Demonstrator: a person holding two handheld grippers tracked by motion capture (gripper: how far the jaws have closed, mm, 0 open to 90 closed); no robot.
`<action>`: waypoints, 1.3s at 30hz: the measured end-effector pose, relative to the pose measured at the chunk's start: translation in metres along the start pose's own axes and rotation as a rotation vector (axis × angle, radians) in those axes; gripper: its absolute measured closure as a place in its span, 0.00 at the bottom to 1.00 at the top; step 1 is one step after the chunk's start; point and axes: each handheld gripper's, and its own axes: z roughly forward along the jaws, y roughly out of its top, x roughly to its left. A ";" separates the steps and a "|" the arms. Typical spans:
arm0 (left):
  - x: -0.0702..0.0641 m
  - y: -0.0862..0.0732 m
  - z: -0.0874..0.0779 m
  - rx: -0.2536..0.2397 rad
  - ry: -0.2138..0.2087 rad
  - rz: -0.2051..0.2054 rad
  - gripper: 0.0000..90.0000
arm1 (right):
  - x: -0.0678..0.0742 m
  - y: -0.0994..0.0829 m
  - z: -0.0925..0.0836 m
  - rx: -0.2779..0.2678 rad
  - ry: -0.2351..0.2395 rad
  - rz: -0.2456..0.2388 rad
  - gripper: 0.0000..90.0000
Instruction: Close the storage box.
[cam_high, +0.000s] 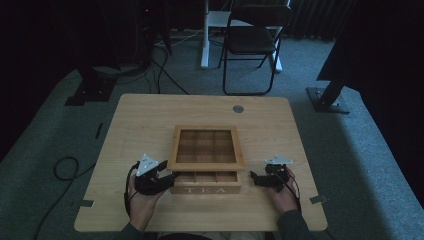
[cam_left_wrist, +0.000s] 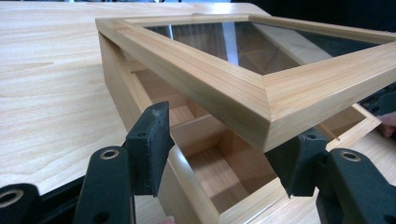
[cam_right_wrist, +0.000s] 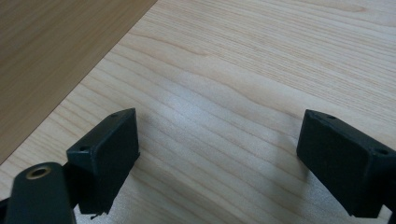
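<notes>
We see a wooden tea box (cam_high: 205, 184) near the front edge of the table (cam_high: 145, 115), lying between our two claws, with the word TEA on its front wall. Its lid (cam_high: 205, 147), a wooden frame around a glass pane, is raised at the front and hinged toward the far side, so the front row of compartments lies uncovered.

Our left claw (cam_high: 167, 179) sits at the left front corner of the box, pointing rightward toward it. In the left gripper view this left claw (cam_left_wrist: 224, 154) stands about half open, straddling that corner: one pad (cam_left_wrist: 149, 144) is on the outer side of the box's left wall, just beside or touching it, and the other pad (cam_left_wrist: 296, 161) sits just under the lifted corner of the lid (cam_left_wrist: 261, 100). We cannot tell whether either pad presses on the wood. Between the pads we look down into an empty compartment (cam_left_wrist: 219, 175).

Our right claw (cam_high: 254, 178) rests to the right of the box, pointing toward its right wall but a little apart from it. In the right gripper view the right claw (cam_right_wrist: 217, 156) is spread wide with nothing between its pads, above bare table (cam_right_wrist: 261, 60); a darker wooden surface (cam_right_wrist: 51, 51) fills the corner up and to the left of it.
</notes>
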 end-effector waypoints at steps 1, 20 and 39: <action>0.000 -0.002 0.000 0.006 0.001 0.000 0.48 | 0.000 0.000 0.000 0.000 0.000 0.000 0.14; -0.003 -0.020 0.006 0.060 0.005 0.003 0.48 | 0.000 0.000 0.000 -0.001 -0.001 -0.001 0.14; -0.002 -0.039 -0.007 0.075 -0.037 -0.026 0.41 | 0.000 0.000 0.000 0.000 0.000 0.000 0.14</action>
